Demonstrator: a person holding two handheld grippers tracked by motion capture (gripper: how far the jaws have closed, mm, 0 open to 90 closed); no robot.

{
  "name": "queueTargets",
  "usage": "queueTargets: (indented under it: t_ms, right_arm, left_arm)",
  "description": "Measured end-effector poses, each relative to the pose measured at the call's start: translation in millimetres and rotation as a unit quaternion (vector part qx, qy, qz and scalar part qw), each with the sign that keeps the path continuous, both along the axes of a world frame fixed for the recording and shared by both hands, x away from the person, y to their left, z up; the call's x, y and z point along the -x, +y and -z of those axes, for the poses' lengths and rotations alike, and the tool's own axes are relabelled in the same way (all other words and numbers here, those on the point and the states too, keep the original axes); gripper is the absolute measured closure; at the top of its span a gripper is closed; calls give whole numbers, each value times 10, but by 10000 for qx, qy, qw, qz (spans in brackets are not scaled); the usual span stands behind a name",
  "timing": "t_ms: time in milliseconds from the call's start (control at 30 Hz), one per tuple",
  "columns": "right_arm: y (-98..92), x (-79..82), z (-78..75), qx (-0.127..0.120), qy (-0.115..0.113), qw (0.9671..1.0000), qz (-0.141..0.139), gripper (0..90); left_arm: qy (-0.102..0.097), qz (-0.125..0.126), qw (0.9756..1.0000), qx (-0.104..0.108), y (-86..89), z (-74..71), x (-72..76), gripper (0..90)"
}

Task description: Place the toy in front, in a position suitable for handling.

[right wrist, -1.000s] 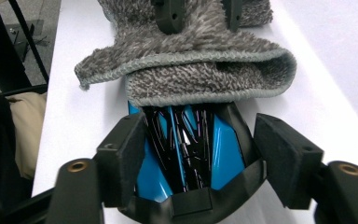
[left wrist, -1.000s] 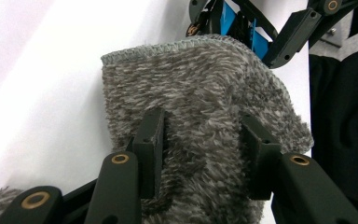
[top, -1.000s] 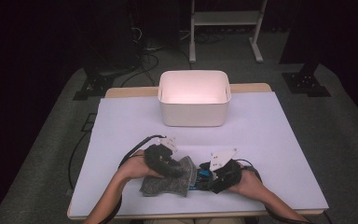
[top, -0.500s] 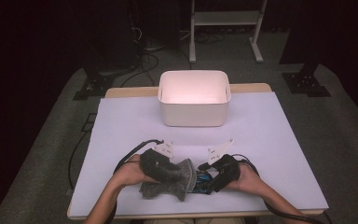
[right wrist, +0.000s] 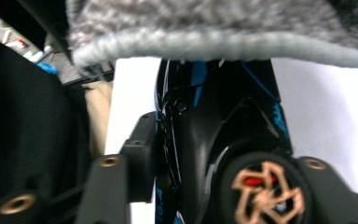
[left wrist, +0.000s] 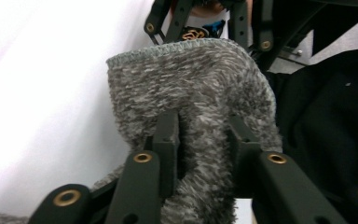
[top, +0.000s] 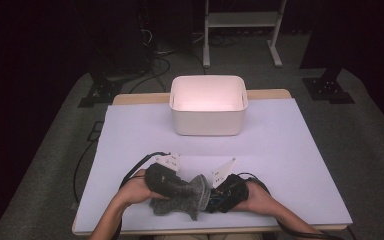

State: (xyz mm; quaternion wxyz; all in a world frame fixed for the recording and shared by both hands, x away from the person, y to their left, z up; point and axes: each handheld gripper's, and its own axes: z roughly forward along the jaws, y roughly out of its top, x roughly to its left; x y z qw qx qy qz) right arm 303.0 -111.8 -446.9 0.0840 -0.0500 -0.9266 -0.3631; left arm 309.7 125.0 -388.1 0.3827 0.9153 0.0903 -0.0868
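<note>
Across the whole scene, a table under a pale sheet. At the far middle of it, a white bin, upright and open at the top, well apart from the hands.

At the near edge, just left of the middle, a grey fuzzy cloth. Bunched and raised off the sheet between the two hands, with a stitched hem along one edge.

From the near left, the left gripper, close against the left end of the cloth. Narrow at the fingers and pinching a thick fold of the cloth, one pad on each side of it. Jaws just been closing, with that fold between them.

From the near right, the right gripper, just right of the cloth and pointing left toward it. Partway in at the fingers, on either side of a black and blue thing just beneath the hem of the cloth. One pad touching that thing, the other hidden behind it. Cannot tell whether truly clamped. Jaws just been closing here too, with that thing between them.
</note>
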Motion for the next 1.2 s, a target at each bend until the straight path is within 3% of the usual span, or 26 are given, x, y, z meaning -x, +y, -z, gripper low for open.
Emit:
queueTargets:
  t_ms: [133, 267, 333, 467, 600, 700, 767, 833, 1033, 1200]
  right_arm:
    - [-8, 45, 3, -75, -107, 9999, -78, 554]
    - [-32, 35, -43, -175, -315, 9993, 27, 557]
    - [-50, -12, -95, -183, -456, 9987, 121, 558]
    - [-93, -152, -168, -121, -828, 9961, 288, 558]
    - [-107, -250, -58, -114, -737, 9965, 374, 557]
    - [-136, -255, 16, -122, -620, 9971, 414, 534]
    - [-187, -263, -7, -242, -508, 9972, 499, 439]
    - [-257, -264, -53, -292, -506, 9967, 556, 407]
    - [-447, -198, -71, -338, -564, 9951, 744, 424]
    - [-430, -197, -77, -327, -494, 9959, 690, 548]
  left_arm:
    - [-140, 67, 9999, -54, -31, -30, 39, 749]
    - [-320, 16, 9994, -94, -46, -77, 9, 777]
    - [-441, -44, 9990, -90, -50, -132, -36, 779]
    - [-772, -119, 9965, -288, -111, -238, -147, 784]
    - [-763, 2, 9954, -587, -244, -152, -234, 785]
    - [-688, 47, 9964, -493, -270, -98, -252, 791]
    - [-669, 30, 9967, -465, -256, -93, -249, 791]
    - [-633, 32, 9969, -457, -245, -91, -241, 791]
    - [-662, 21, 9965, -505, -267, -105, -222, 791]
    - [-731, 54, 9961, -490, -312, -165, -209, 792]
